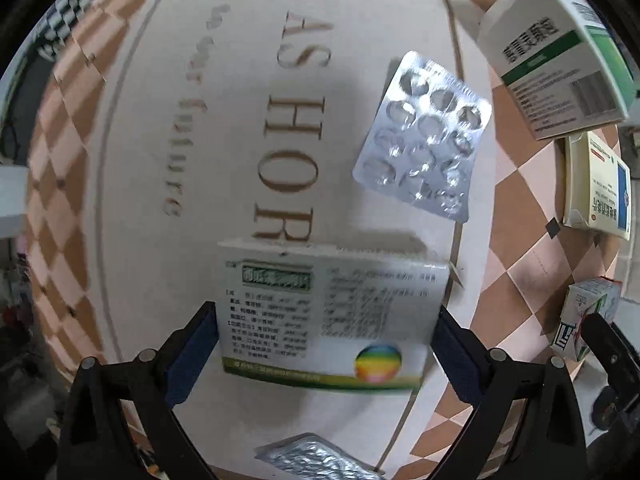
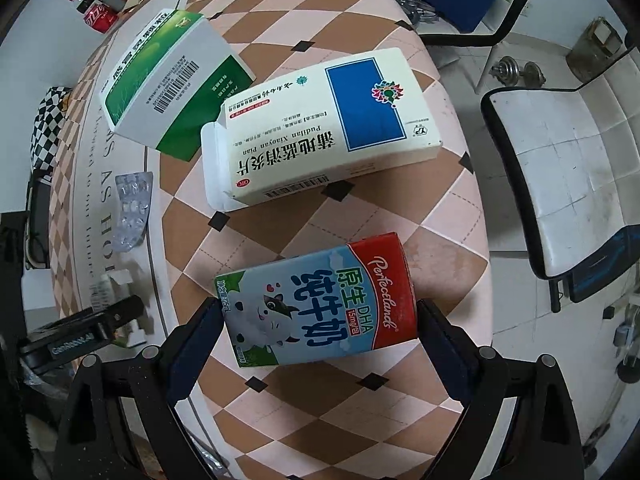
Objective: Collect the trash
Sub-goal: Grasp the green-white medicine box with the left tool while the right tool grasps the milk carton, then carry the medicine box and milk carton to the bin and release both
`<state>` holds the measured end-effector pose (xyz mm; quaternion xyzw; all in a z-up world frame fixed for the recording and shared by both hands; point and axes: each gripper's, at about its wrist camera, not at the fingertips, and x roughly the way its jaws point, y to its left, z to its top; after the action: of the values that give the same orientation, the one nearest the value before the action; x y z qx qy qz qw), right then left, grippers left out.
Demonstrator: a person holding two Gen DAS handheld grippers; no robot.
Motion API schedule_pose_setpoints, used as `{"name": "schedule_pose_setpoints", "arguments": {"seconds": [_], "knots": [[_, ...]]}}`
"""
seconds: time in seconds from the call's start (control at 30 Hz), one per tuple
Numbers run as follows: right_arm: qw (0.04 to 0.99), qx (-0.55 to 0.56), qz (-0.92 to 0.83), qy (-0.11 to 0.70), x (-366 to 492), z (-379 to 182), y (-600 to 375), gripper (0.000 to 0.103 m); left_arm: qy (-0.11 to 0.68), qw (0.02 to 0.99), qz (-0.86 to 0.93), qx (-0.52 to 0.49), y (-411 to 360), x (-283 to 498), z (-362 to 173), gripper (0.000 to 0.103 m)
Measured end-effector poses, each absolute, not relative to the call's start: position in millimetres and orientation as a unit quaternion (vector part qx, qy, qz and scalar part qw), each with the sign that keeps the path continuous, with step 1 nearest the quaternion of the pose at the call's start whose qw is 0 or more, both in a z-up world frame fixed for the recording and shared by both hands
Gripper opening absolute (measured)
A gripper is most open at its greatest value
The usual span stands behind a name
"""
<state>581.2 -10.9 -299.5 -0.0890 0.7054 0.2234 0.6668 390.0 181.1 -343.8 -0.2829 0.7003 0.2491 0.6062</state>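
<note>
My left gripper (image 1: 326,320) is shut on a flat white-and-green medicine box (image 1: 328,312), held above the table. A silver blister pack (image 1: 424,136) lies beyond it on the cloth, and another foil pack (image 1: 316,460) lies below at the frame's bottom edge. My right gripper (image 2: 318,320) is shut on a blue-and-red milk carton (image 2: 320,300); it also shows in the left wrist view (image 1: 588,316). Beyond it lie a white-and-blue medicine box (image 2: 320,128) and a green-and-white box (image 2: 172,80). The left gripper (image 2: 80,336) shows at the left of the right wrist view.
The round table has a checked pink-brown cloth (image 2: 304,232) with printed lettering. A white chair (image 2: 560,168) stands to the right on the tiled floor. Cans and bottles (image 2: 100,12) sit far back left. A checkered bag (image 2: 48,120) is at the left.
</note>
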Motion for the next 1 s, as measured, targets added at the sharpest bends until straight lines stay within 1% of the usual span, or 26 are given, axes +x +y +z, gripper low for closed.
{"name": "schedule_pose_setpoints", "arguments": {"seconds": [0.1, 0.23, 0.4, 0.57, 0.63, 0.83, 1.0], "knots": [[0.668, -0.09, 0.23, 0.702, 578, -295, -9, 0.096, 0.679, 0.622, 0.254, -0.296, 184, 374, -342, 0.098], [0.671, -0.088, 0.235, 0.698, 574, -290, -10, 0.096, 0.666, 0.643, 0.258, -0.278, 182, 367, -327, 0.098], [0.678, -0.09, 0.237, 0.69, 564, -280, -13, 0.096, 0.647, 0.668, 0.278, -0.241, 175, 362, -286, 0.098], [0.695, -0.105, 0.239, 0.67, 540, -262, -17, 0.096, 0.618, 0.7, 0.286, -0.217, 165, 337, -243, 0.098], [0.707, -0.109, 0.238, 0.657, 527, -252, -20, 0.096, 0.605, 0.712, 0.288, -0.21, 156, 321, -227, 0.098], [0.736, -0.103, 0.24, 0.625, 467, -214, -32, 0.096, 0.571, 0.746, 0.284, -0.193, 118, 293, -203, 0.098], [0.754, -0.081, 0.245, 0.604, 393, -181, -49, 0.096, 0.541, 0.778, 0.263, -0.182, 96, 232, -171, 0.098]]}}
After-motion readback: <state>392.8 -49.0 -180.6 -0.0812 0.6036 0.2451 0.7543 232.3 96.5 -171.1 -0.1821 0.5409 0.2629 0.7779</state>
